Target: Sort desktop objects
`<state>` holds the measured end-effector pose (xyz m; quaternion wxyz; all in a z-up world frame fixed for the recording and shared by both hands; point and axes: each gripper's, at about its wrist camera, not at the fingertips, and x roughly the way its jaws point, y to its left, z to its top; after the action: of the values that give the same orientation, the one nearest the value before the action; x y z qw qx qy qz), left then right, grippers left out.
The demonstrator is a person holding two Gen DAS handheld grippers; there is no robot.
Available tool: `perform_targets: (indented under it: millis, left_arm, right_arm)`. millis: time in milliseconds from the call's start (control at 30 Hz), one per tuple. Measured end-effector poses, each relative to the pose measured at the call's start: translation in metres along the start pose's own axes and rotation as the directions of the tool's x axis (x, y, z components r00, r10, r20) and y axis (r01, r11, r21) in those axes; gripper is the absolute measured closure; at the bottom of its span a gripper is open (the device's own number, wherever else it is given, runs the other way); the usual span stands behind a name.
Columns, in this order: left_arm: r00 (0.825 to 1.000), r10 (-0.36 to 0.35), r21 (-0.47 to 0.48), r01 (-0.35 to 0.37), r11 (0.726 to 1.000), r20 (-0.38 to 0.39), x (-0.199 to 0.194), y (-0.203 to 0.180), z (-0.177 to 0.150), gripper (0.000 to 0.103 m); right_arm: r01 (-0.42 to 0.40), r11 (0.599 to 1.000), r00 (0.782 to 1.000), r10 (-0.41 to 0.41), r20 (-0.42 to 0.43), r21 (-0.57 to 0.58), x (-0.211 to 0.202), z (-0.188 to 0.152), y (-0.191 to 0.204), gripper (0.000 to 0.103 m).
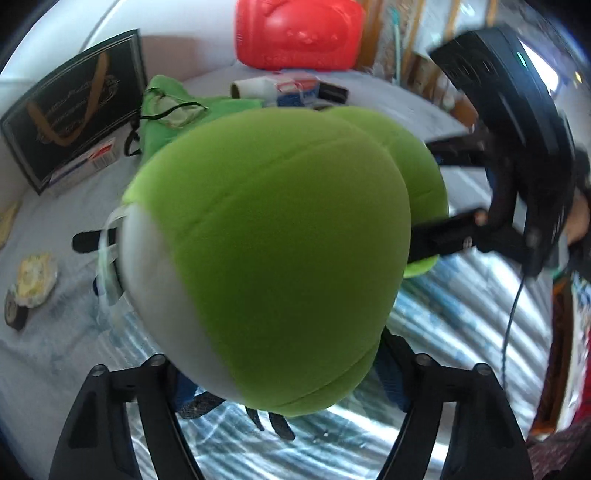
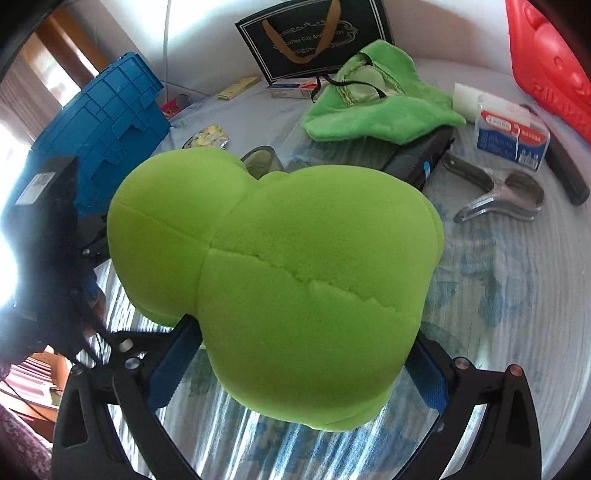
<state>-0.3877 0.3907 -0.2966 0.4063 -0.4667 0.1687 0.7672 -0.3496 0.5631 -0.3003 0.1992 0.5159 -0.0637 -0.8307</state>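
Observation:
A large green plush pillow (image 1: 273,236) with a white end fills the left wrist view, held above the patterned tablecloth. My left gripper (image 1: 284,373) is shut on its near end, fingertips hidden under it. The same pillow (image 2: 295,266) fills the right wrist view. My right gripper (image 2: 303,365) is shut on its other end, blue finger pads (image 2: 428,376) pressed into its sides. The right gripper's body (image 1: 517,155) shows at the right of the left wrist view; the left gripper's body (image 2: 48,229) shows at the left of the right wrist view.
On the table lie a green cloth pouch (image 2: 373,99), a dark paper bag (image 2: 314,33), a blue crate (image 2: 99,122), a red plastic case (image 1: 299,33), a clear cotton-swab box (image 2: 511,136), a metal clamp (image 2: 506,195), a dark case (image 2: 421,155) and small packets (image 1: 35,278).

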Motion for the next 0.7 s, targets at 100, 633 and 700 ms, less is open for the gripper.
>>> perform_targets:
  millis: [100, 633, 700]
  left_arm:
    - [0.998, 0.026, -0.008, -0.026, 1.000, 0.054, -0.014, 0.003, 0.002, 0.042]
    - [0.969, 0.157, 0.057, -0.171, 0.984, 0.192, -0.094, -0.029, 0.001, 0.051]
    - [0.959, 0.178, 0.042, -0.192, 0.981, 0.222, -0.119, -0.033, 0.001, 0.051]
  right_arm:
    - [-0.001, 1.000, 1.000, 0.000, 0.021, 0.022, -0.002, -0.003, -0.001, 0.003]
    - [0.202, 0.977, 0.966, -0.188, 0.177, -0.063, -0.071, -0.006, 0.068, 0.036]
    - [0.202, 0.976, 0.962, -0.181, 0.206, -0.085, -0.087, 0.000, 0.082, 0.036]
